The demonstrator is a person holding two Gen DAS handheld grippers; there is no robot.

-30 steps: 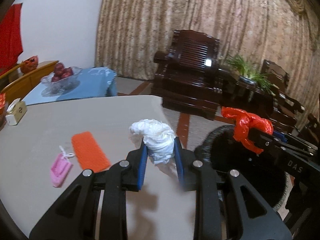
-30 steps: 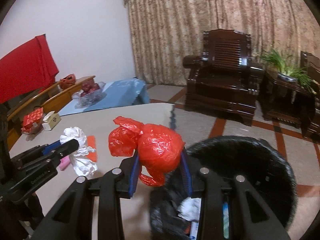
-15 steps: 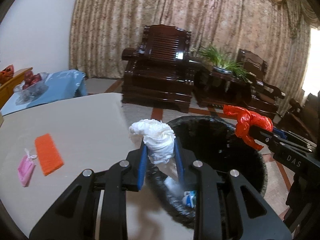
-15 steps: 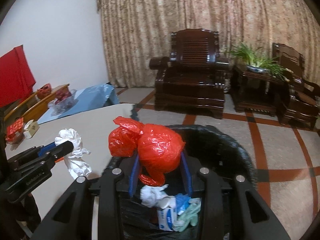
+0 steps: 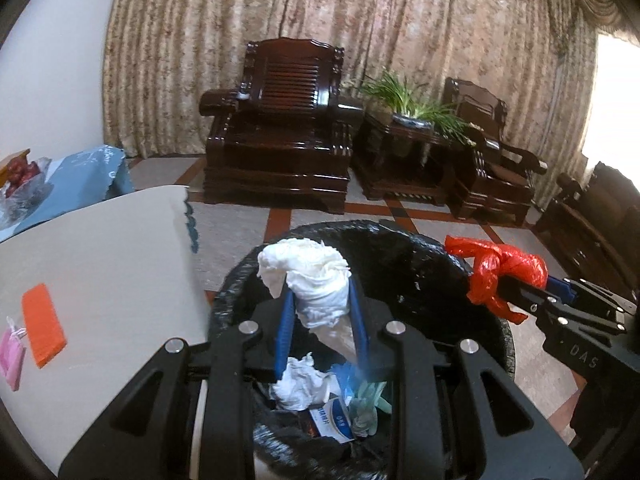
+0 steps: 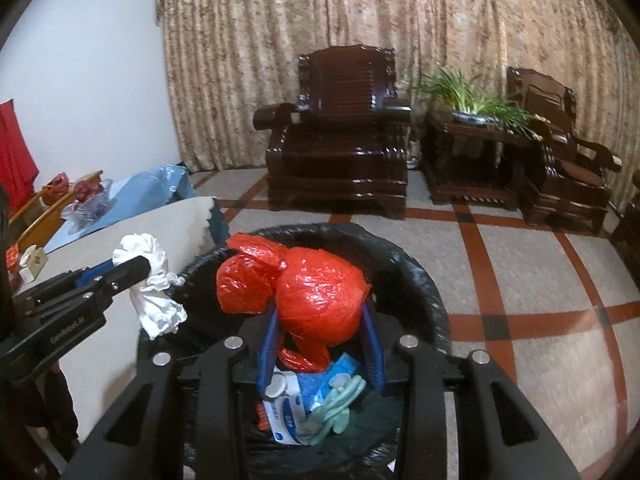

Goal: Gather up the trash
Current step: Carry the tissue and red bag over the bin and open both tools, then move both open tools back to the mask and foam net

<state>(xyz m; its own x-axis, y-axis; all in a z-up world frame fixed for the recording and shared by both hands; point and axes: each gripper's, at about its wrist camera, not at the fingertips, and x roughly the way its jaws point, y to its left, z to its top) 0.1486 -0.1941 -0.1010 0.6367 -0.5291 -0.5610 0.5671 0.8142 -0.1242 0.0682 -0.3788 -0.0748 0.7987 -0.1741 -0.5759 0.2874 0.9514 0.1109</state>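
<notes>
My left gripper (image 5: 320, 316) is shut on a crumpled white tissue wad (image 5: 316, 280) and holds it over the black-lined trash bin (image 5: 424, 256). My right gripper (image 6: 320, 332) is shut on a knotted red plastic bag (image 6: 316, 300) above the same bin (image 6: 416, 276). The bin holds white tissue, blue packaging and pale green gloves (image 6: 340, 404). In the left wrist view the red bag (image 5: 500, 272) shows at the right. In the right wrist view the tissue wad (image 6: 152, 280) shows at the left.
The beige table (image 5: 100, 260) lies left of the bin, with an orange sponge (image 5: 42, 328) and a pink item (image 5: 12, 352) on it. Dark wooden armchairs (image 5: 288, 140) and a plant stand (image 5: 408, 140) stand behind, before a curtain. The floor is tiled.
Both grippers have moved right, off the table to above the bin, each still holding its trash. The bin's contents have come into view below.
</notes>
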